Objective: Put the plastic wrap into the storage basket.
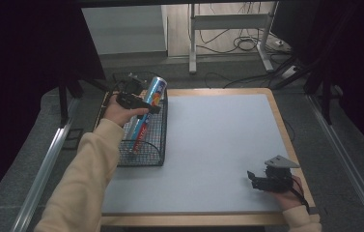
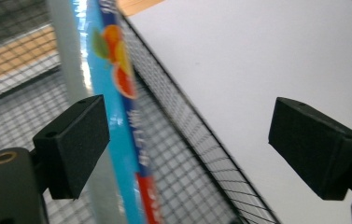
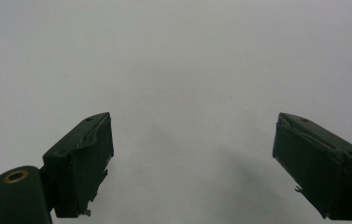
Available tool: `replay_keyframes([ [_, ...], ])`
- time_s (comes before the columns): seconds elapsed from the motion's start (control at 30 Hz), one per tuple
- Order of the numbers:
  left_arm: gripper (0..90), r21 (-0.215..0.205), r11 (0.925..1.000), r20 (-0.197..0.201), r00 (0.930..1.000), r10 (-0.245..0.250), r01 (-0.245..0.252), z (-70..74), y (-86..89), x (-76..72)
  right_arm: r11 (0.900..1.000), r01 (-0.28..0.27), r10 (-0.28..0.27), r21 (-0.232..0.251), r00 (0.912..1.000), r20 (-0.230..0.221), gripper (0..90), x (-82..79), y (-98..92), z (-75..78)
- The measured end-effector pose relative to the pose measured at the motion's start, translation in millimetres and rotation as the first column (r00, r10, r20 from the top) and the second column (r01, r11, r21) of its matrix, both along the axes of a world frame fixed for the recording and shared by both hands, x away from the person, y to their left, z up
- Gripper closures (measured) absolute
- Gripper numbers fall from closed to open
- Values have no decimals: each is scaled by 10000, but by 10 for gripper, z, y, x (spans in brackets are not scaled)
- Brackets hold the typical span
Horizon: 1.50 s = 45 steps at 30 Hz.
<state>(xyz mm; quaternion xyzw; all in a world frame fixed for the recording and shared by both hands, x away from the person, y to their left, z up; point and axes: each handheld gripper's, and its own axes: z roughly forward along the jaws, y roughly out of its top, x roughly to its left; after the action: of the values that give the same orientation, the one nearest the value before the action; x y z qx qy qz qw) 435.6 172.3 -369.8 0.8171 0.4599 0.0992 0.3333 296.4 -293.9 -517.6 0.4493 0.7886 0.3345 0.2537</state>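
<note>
**Tube leaning in the wire basket, both tongs released**

I am holding my left gripper over the wire basket, its jaws spread wide with nothing between them. A long, glossy tube is leaning inside that black mesh basket, its long axis running from the basket's floor up and away from me, its top poking above the far rim. Its wrapper is showing blue, silver and red bands with printed oranges; the lettering is too blurred to read. My right gripper is resting well apart from the basket on the smooth grey mat, jaws also spread and gripping nothing.
</note>
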Motion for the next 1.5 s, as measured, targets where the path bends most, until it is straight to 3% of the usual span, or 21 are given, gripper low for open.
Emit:
replay_keyframes([
  [0.23, 123, -354, 9978, 81, 9984, -558, 560, -27, -78, -149, 10000, 22, -22, 19, 10000, 58, 125, -18, 1, 18],
  [0.57, 131, -920, 9920, 428, 9956, -833, 869, -28, -35, -407, 9999, 112, -113, 20, 9999, 123, 125, -38, -32, 33],
  [0.67, 131, -832, 9926, 618, 9946, -831, 881, -22, -19, -508, 9999, 124, -124, 20, 9998, 122, 125, -42, -28, 34],
  [1.17, 131, -1080, 9893, 787, 9928, -898, 981, -54, 180, -935, 10000, 31, -31, 78, 10000, -10, 124, -30, -3, 15],
  [1.5, 130, -1126, 9887, 981, 9913, -877, 986, -35, 245, -1075, 9999, 81, -80, 85, 10000, -27, 125, -32, -2, 14],
])
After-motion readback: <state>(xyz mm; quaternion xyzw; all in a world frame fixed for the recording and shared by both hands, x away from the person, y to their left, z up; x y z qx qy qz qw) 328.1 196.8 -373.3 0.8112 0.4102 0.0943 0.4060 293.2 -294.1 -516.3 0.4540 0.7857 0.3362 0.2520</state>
